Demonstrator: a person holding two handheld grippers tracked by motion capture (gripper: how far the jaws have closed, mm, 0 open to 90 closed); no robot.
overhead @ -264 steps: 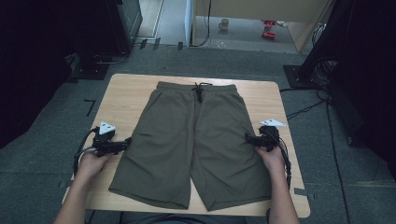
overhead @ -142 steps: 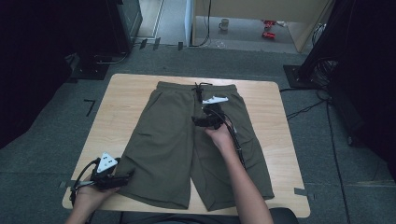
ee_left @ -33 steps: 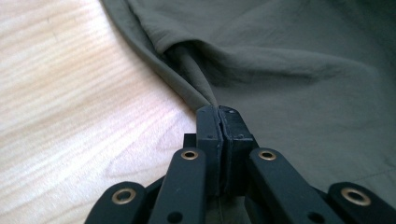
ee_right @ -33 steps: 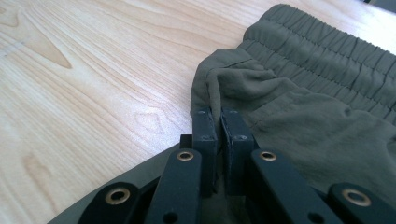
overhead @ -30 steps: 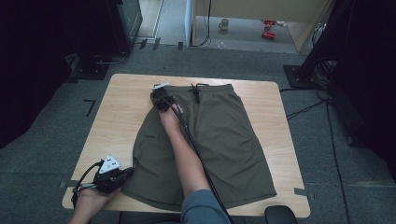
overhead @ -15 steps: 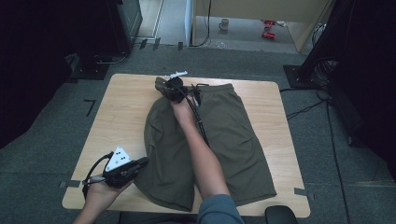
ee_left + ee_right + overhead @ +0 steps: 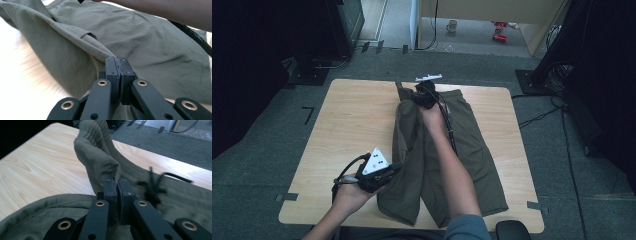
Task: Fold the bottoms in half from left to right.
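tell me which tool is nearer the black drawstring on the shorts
Right. The right tool pinches the waistband just beside the drawstring; the left tool grips the shorts at the hem of the left leg, at the opposite end.

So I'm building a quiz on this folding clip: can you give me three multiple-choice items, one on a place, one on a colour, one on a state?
1. Where does the right hand-held gripper grip the shorts?
A. at the waistband
B. at a leg hem
C. at the drawstring tip

2. What colour are the shorts?
A. navy blue
B. olive green
C. white

3. How are the left hand-held gripper's jaws?
A. wide open above the table
B. shut on nothing
C. shut on the shorts

Answers: 1 A, the right gripper view shows ribbed waistband fabric in the jaws; 2 B, olive in every view; 3 C, the left gripper view shows the fabric edge pinched.
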